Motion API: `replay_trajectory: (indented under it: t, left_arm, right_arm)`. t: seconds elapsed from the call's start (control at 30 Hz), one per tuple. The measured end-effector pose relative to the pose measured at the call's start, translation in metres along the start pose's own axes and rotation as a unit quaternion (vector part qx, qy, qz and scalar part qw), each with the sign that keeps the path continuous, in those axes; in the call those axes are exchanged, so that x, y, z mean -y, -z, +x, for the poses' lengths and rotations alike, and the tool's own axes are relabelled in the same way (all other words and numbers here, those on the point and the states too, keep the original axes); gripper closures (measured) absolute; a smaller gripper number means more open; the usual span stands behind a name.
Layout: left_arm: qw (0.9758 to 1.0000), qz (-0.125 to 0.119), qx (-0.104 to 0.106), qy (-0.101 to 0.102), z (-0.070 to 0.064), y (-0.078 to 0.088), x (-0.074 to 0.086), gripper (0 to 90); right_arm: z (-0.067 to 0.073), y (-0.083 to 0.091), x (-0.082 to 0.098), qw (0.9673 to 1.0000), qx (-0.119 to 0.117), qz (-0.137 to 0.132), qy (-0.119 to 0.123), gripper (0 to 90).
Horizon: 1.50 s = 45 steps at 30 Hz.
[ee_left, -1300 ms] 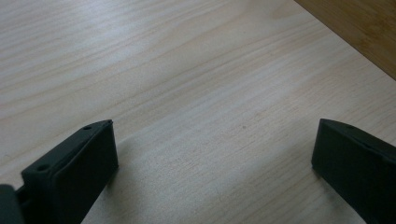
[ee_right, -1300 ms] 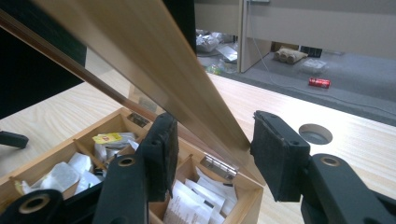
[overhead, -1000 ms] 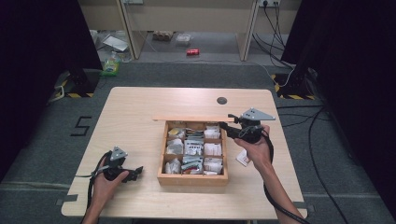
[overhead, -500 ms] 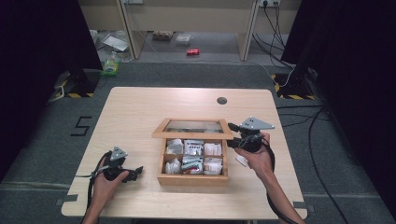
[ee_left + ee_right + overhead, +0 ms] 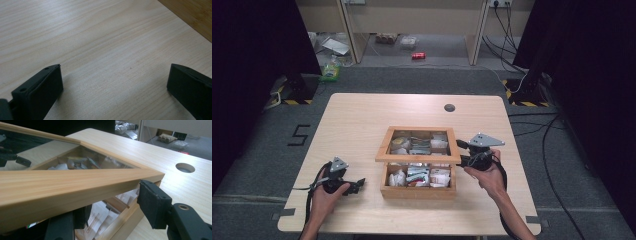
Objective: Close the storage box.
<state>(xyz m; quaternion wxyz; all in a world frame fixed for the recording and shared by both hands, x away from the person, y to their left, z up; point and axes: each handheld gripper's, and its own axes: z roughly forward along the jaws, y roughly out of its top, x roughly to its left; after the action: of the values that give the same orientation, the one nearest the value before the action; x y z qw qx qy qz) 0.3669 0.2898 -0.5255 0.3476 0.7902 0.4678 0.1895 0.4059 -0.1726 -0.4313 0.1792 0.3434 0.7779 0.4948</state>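
While the right gripper (image 5: pixel 463 161), jaws parted and opening, cradles the half-lowered lid (image 5: pixel 418 158) over the wooden box (image 5: pixel 418 191) mid-table, its glass pane looks fragile; the stiff wood frame's edge offers the safest hold.

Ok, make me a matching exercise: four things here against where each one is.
Things:
1. lid
2. left gripper
3. right gripper
4. round hole

Places:
A. far side of the table
B. half lowered over the box
C. on bare wood left of the box
D. at the lid's right front corner

Pairs: 1-B, 2-C, 3-D, 4-A
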Motion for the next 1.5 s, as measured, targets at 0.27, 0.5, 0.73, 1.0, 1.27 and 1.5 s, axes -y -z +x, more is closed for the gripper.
replay_trajectory:
  t: [0.27, 0.5, 0.73, 1.0, 1.27, 1.5]
  left_arm:
    - [1.0, 0.0, 0.0, 0.0, 0.0, 0.0, 0.0, 0.0]
    - [1.0, 0.0, 0.0, 0.0, 0.0, 0.0, 0.0, 0.0]
    - [1.0, 0.0, 0.0, 0.0, 0.0, 0.0, 0.0, 0.0]
    - [1.0, 0.0, 0.0, 0.0, 0.0, 0.0, 0.0, 0.0]
    - [1.0, 0.0, -0.001, 0.001, 0.0, 0.0, 0.0, 0.0]
    - [1.0, -0.001, -0.001, 0.0, 0.0, 0.0, 0.0, 0.0]
  right_arm:
    - [0.003, 0.0, 0.009, 0.9999, -0.004, 0.01, -0.006, 45.6]
    - [0.005, 0.002, 0.012, 0.9999, -0.005, 0.009, -0.008, 45.6]
    - [0.01, 0.009, 0.016, 0.9999, -0.006, 0.008, -0.002, 45.3]
    - [0.011, 0.012, 0.022, 0.9999, 0.001, 0.011, -0.007, 44.7]
    - [0.013, 0.016, 0.027, 0.9998, 0.016, 0.011, -0.003, 44.7]
    - [0.015, 0.018, 0.028, 0.9995, 0.029, 0.012, 0.006, 45.3]
